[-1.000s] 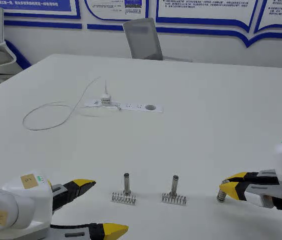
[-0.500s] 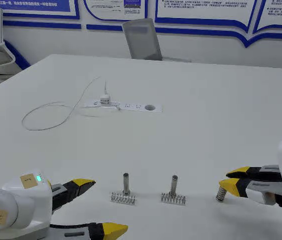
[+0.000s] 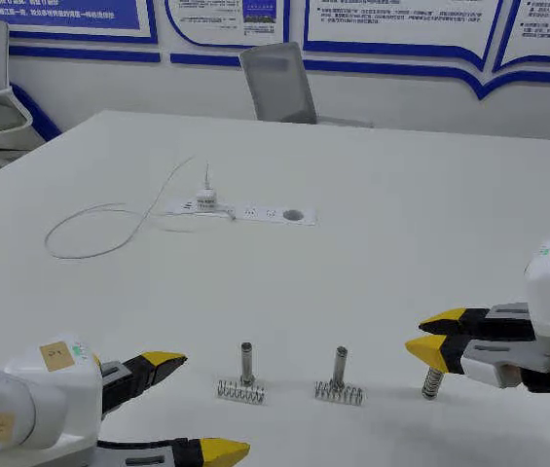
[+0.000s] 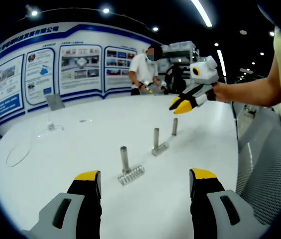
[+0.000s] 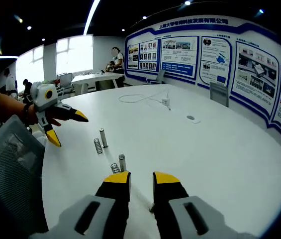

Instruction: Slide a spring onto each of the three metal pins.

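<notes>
While both grippers hover low over the near edge of the surface [image 3: 372, 253], three pins stand upright in a row along that edge, between the two grippers.

Left pin [image 3: 246, 358]: bare shaft. One spring [image 3: 240, 391] lies flat on the surface, touching the pin base on its near side.

Middle pin [image 3: 339, 363]: bare shaft. A second spring [image 3: 339, 393] lies flat against its base in the same manner.

Right pin [image 3: 435, 371]: small in the head view, but it appears to carry a third spring [image 3: 431, 386] coiled around its shaft, upright.

Left gripper [image 3: 195, 404]: positioned toward the near left corner, left of the row and well apart from the left pin. Jaws spread wide, nothing between them. In the left gripper view the three pins line up ahead of the gap between the jaws.

Right gripper [image 3: 430, 334]: positioned at the right end of the row, tips just above the right pin. Jaws parted by a narrow gap, nothing held. In the right gripper view the gap between the yellow tips is plain.

A power strip [image 3: 245, 208] lies near the middle of the surface, with a thin cable [image 3: 109, 219] looping from it toward the left edge. A chair [image 3: 279, 83] stands at the far edge.
</notes>
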The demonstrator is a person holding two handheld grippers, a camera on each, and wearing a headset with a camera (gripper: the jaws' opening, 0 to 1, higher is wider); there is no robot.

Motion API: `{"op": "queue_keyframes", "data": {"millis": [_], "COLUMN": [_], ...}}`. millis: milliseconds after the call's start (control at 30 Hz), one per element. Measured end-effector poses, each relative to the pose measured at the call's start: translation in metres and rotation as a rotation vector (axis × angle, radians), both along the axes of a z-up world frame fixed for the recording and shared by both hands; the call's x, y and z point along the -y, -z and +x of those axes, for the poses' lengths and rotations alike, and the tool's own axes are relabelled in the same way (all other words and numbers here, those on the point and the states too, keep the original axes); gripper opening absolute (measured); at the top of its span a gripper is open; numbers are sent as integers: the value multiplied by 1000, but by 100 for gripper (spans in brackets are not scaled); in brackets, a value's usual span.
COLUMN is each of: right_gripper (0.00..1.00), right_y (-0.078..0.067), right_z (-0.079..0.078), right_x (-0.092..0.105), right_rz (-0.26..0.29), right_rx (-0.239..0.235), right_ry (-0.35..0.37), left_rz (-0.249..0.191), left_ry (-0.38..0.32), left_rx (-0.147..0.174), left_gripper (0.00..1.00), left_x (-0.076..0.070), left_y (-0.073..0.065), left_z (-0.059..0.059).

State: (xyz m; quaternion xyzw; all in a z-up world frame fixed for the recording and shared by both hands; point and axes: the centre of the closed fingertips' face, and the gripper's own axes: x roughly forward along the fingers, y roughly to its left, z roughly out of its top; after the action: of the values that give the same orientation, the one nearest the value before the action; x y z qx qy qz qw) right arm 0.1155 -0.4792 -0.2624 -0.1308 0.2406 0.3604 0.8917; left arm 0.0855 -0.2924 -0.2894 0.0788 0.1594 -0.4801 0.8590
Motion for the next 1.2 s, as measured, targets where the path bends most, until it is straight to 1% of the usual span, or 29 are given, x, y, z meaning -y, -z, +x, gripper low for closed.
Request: {"op": "queue_keyframes", "data": {"millis": [100,200,333,600,733,833,900,1200], "right_gripper": [19,19,19,19,19,19,18,18], "right_y": [3,10,20,34,40,49,53,67], "right_z": [-2,-4,-6,-8,-7,-8,-7,-4], "right_x": [-7,-11,-20,-36,-40,-43,-45,-48], "right_rz": [-5,-15,-34,-60,-68,-80,-88,-112], "right_rx": [-8,-22,-46,-74,-87,-108,-115,-142], "right_ry": [-20,-38,-70,-120,-134,-146,-152,-167], "left_rz": [1,3,4,2,3,3,2,0], "left_ry": [-4,-4,-2,0,0,-2,-2,-2], "left_rx": [-1,-2,-2,2,1,-1,-1,-1], "left_gripper": [74,74,74,74,74,74,74,74], "left_x": [-2,-3,-2,1,1,0,0,0], "left_y": [0,1,1,-1,0,1,1,1], "left_z": [-1,-1,-2,-1,-2,-2,-2,-1]}}
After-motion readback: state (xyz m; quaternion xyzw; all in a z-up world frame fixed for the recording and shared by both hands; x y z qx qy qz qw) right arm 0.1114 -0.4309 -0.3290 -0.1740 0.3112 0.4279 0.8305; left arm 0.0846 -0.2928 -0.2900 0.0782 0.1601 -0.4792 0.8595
